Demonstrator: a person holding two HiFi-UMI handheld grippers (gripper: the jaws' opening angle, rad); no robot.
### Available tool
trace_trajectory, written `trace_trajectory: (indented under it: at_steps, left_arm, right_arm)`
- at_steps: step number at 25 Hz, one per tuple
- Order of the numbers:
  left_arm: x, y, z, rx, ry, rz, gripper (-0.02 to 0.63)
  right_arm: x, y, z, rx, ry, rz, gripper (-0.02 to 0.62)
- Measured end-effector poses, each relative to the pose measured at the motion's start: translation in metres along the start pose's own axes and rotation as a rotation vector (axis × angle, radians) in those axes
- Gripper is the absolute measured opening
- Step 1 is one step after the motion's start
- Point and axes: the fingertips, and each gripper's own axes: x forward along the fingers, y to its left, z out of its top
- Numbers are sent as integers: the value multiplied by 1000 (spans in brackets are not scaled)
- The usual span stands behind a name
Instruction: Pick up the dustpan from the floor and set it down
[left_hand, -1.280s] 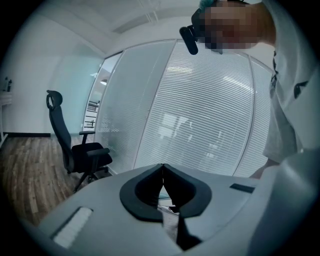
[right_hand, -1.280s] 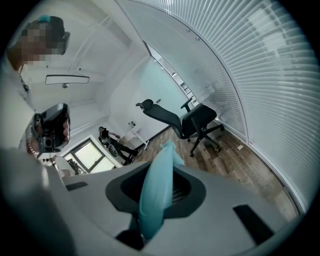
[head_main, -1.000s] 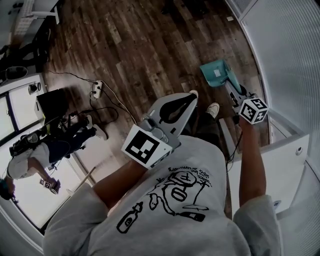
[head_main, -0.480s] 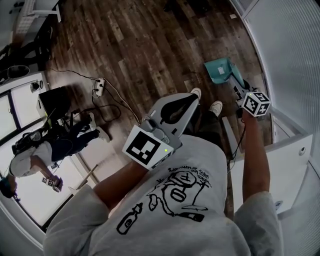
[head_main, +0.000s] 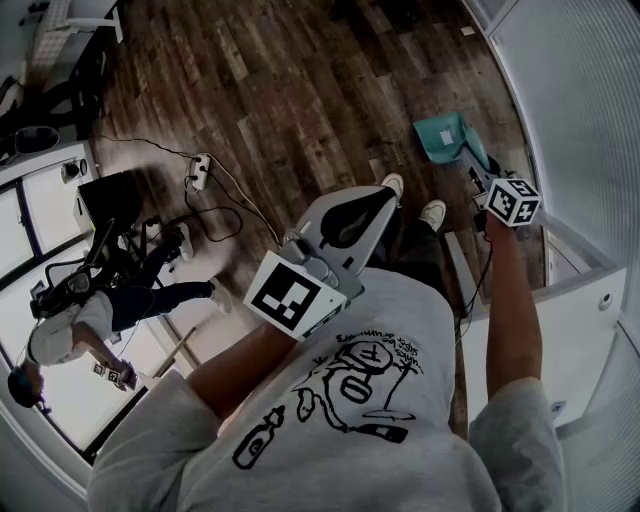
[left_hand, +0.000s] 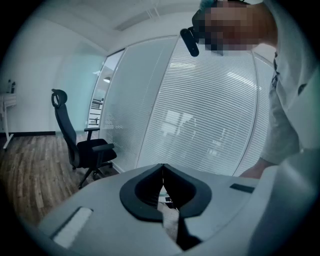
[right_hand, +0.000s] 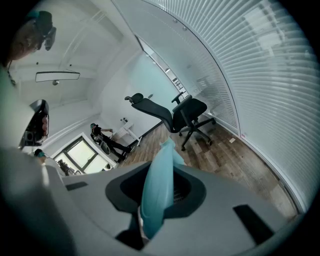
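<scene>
Right gripper (head_main: 484, 180): your fingers (right_hand: 192, 192) stand narrow and are clamped on the handle of the teal dustpan (head_main: 445, 138). In the right gripper view the handle fills the gap between the two dark pads, set edge-on, and runs up and forward past the fingertips. In the head view the handle leads from the fingertips away to the pan, which lies beyond them with its open side turned away from you, just beside the slatted wall (head_main: 570, 100). The pan sits over the wood floor (head_main: 280, 90); whether it touches the boards cannot be told from any view. Your shoes (head_main: 432, 214) are near the pan, on the side towards you, and apart from it.

Left gripper (head_main: 383, 194): its fingers (left_hand: 138, 195) are closed tip to tip, with nothing between them. It is held in front of your chest, well apart from the dustpan.

Other items noted: a chair (right_hand: 185, 112) stands on the floor beyond the dustpan, close to the wall.
</scene>
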Motion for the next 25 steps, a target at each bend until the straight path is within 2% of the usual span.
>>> trace_trajectory:
  at_steps: [25]
  left_arm:
    - [6, -22, 11, 12, -33, -42, 2]
  right_arm:
    - [-39, 7, -72, 95, 97, -23, 54]
